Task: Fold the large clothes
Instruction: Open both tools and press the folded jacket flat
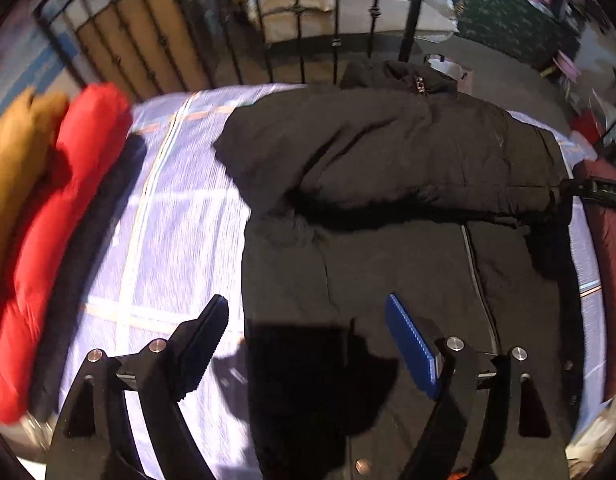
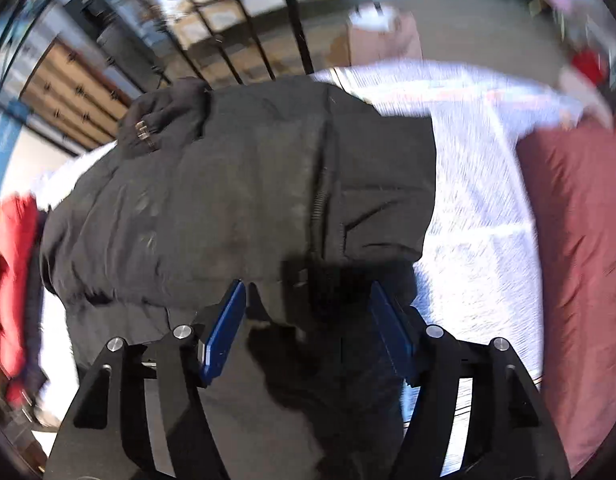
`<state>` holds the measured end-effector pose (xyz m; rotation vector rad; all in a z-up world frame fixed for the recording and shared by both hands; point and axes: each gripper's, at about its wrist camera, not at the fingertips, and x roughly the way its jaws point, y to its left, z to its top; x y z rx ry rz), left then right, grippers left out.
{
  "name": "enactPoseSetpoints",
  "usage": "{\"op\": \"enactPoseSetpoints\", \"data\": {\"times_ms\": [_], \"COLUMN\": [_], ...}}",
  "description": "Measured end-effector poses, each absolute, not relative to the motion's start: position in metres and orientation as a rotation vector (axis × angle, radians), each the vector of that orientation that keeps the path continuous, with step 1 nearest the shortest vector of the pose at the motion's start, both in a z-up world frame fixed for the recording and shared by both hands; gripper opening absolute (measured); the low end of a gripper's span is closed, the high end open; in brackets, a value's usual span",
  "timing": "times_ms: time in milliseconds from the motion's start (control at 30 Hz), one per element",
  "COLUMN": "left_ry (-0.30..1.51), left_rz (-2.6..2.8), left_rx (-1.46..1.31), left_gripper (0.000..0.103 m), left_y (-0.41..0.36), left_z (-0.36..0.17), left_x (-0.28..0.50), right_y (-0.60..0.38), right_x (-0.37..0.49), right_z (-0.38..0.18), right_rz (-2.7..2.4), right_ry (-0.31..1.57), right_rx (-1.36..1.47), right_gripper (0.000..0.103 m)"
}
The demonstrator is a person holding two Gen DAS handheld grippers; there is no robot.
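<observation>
A large black puffer jacket (image 1: 388, 184) lies on a bed with a pale blue checked sheet (image 1: 175, 216). Its upper part is folded across the body, and a zip runs down the lower part. My left gripper (image 1: 308, 312) is open and empty, hovering above the jacket's lower left edge. In the right wrist view the same jacket (image 2: 227, 200) fills the middle. My right gripper (image 2: 308, 300) is open just above the jacket's near edge, with dark fabric between the blue pads (image 2: 223, 336); no grip shows.
Red (image 1: 67, 216) and mustard (image 1: 11, 160) garments lie along the bed's left side. A maroon cloth (image 2: 580, 240) lies on the right side. A black metal bed frame (image 1: 299, 40) stands at the far end, with a cluttered room behind.
</observation>
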<state>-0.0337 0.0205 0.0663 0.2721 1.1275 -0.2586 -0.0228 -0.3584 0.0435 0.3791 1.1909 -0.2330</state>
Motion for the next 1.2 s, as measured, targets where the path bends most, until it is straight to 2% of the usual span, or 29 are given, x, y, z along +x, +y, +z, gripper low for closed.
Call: {"op": "enactPoseSetpoints", "data": {"times_ms": [67,133,267,467,767,900,1200], "left_ry": [1.089,1.044,1.013,1.317,1.419,1.397,1.204], "left_rz": [-0.289,-0.327,-0.388,-0.348,-0.39,-0.379,-0.316], "left_rx": [0.305,0.314,0.351,0.296,0.282,0.294,0.303], "left_gripper": [0.08,0.088,0.092,0.098,0.099,0.099,0.099], "left_y": [0.005,-0.014,-0.051,-0.053,-0.056,-0.059,-0.059], "left_z": [0.071,0.077,0.069,-0.018,-0.054,-0.058,-0.048], "left_x": [-0.014,0.007,0.047,0.11,0.128,0.131,0.102], "right_y": [-0.341,-0.325,-0.296,-0.304,-0.283,-0.278,-0.278], "right_x": [-0.023,-0.017,0.018,0.053,0.062,0.063,0.063], "right_z": [0.056,0.063,0.055,-0.008,-0.038,-0.045,-0.045], "right_rz": [-0.208,-0.161,-0.051,-0.099,-0.168,-0.226,-0.239], "right_ry": [1.148,1.128,1.15,1.327,1.344,1.322,1.324], "right_rx": [0.263,0.183,0.067,0.072,-0.083,-0.103,-0.101], "right_gripper": [0.067,0.093,0.094,0.098,0.099,0.099,0.099]}}
